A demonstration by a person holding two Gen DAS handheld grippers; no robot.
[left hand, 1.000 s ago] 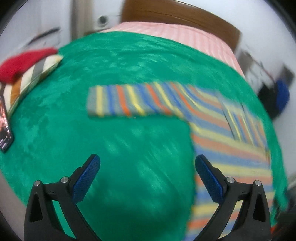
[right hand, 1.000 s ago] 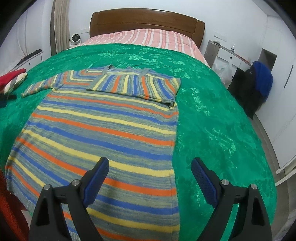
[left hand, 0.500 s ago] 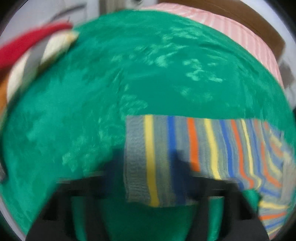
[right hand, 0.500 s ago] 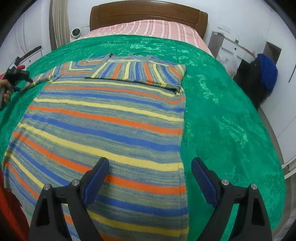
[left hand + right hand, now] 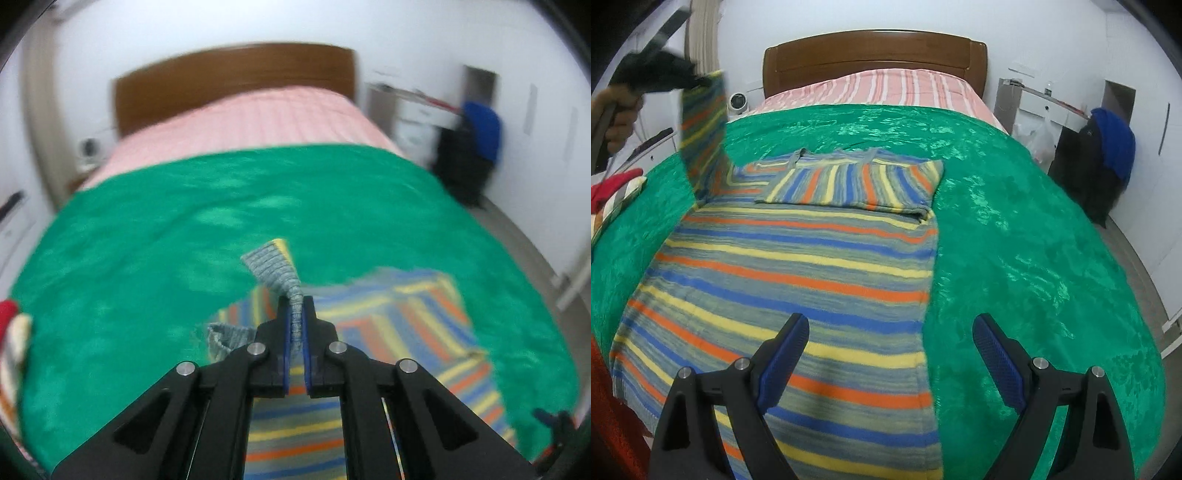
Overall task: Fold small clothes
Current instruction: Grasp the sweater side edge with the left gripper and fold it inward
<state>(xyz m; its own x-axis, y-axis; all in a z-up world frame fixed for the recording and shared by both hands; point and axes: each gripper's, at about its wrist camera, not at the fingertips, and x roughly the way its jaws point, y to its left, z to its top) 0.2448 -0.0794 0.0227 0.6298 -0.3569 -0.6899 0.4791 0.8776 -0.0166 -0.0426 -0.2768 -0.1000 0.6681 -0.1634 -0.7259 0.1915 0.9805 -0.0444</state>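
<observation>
Striped knit, the sweater lies flat on the bed, one sleeve already folded across. The left gripper has just closed its fingers on the other sleeve's cuff, lifted; right gripper hovers wide, empty. Body folds remain.

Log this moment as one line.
left gripper: shut on striped knit sweater sleeve cuff, lifted | right gripper: open above hem | green bedspread
</observation>
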